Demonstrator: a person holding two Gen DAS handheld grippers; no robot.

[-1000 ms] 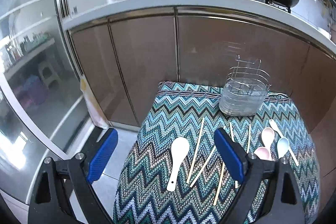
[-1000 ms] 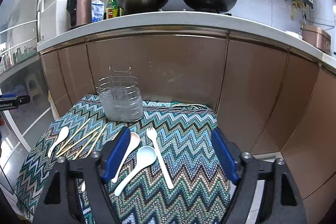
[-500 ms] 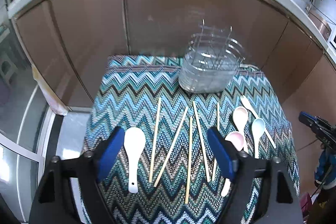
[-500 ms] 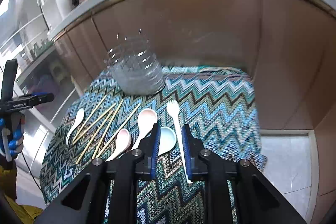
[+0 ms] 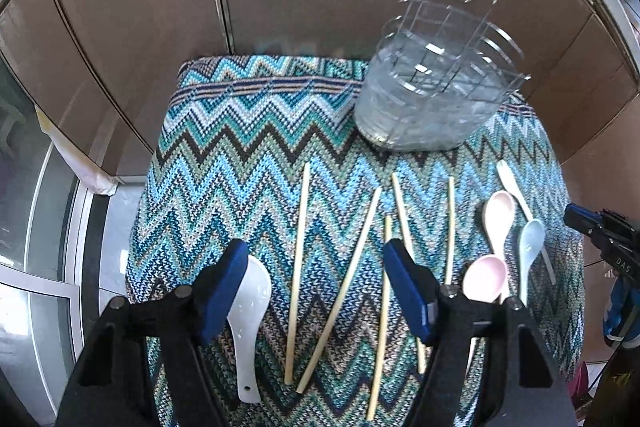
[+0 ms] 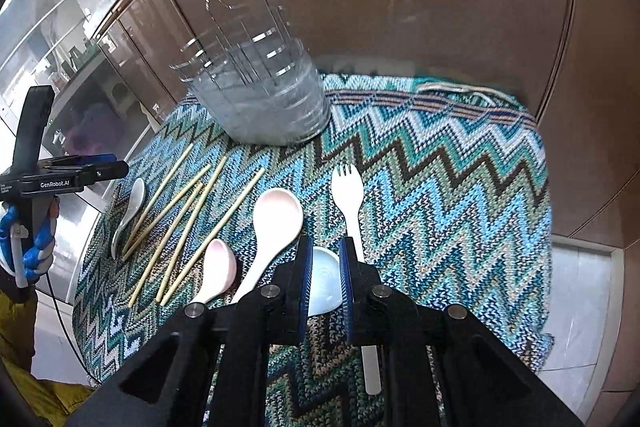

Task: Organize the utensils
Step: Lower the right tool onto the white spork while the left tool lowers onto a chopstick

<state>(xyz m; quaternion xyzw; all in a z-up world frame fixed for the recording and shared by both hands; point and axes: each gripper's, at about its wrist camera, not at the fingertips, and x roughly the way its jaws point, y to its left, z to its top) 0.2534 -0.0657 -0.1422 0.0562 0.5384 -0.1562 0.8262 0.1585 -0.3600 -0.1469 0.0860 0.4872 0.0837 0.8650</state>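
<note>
On the left of the zigzag-patterned cloth (image 5: 256, 155) that covers the worktop, the left tool (image 5: 316, 291) hangs above the utensils with its blue pads apart; its jaws have just been closing in, and nothing is pinched between them. The white spoon (image 5: 250, 311) lies just inside its left pad, bowl away from the camera and handle toward it, and two of the five chopsticks (image 5: 298, 267) lie on the cloth in the gap between the pads, while the others run under or beside the right pad. Farther right in the left wrist view lie the small pink spoon (image 5: 484, 279), the larger cream spoon (image 5: 498, 219), the pale blue spoon (image 5: 530, 247) and the white fork (image 5: 516, 187), side by side near the cloth's right edge. The wire utensil holder (image 5: 432, 99) stands upright at the far right part of the cloth, well apart from all the utensils. In the right wrist view, the right tool (image 6: 324, 279) points down with its pads drawn almost together, only a narrow slit left, having just been closing; the pale blue spoon's bowl shows through that slit on the cloth below, and whether the pads touch it cannot be told. The cream spoon lies just left of the tool, and the fork's handle runs just beside its right pad.
</note>
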